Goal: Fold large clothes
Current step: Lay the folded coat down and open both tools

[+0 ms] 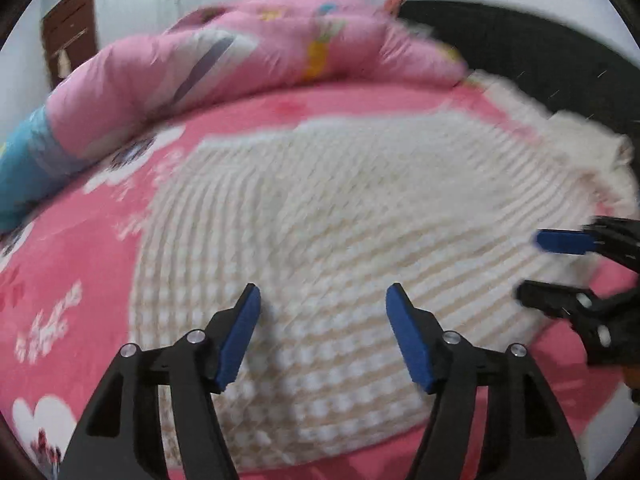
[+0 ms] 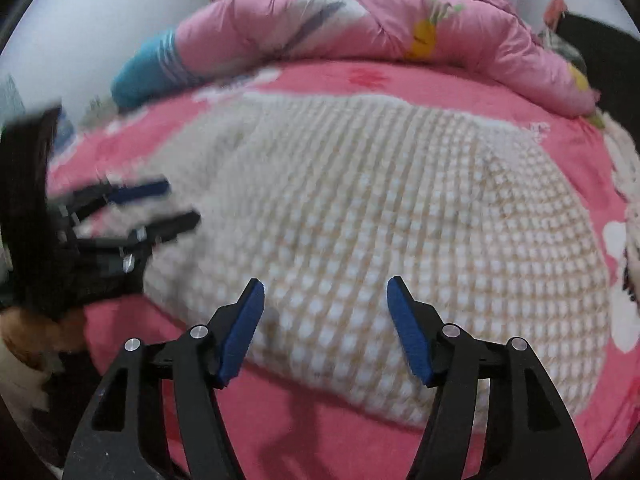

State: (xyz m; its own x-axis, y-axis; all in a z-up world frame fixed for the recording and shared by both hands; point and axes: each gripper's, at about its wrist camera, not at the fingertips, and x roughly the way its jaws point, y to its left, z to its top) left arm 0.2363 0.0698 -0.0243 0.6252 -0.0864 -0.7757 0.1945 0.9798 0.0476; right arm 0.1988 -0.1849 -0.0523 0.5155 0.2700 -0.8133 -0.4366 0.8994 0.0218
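Note:
A cream knitted garment with a bobble weave lies spread on a pink bed sheet; the right wrist view shows the same garment. My left gripper hovers over its near edge, open, with nothing between the blue pads. My right gripper hangs open above the garment's near edge too, pads bare. The right gripper enters the left wrist view from the right, over the garment's right part. The left gripper shows blurred at the left of the right wrist view.
A rolled pink quilt with a blue end lies along the far side of the bed. The same quilt fills the back of the right wrist view. A dark headboard stands at the right. White walls rise behind.

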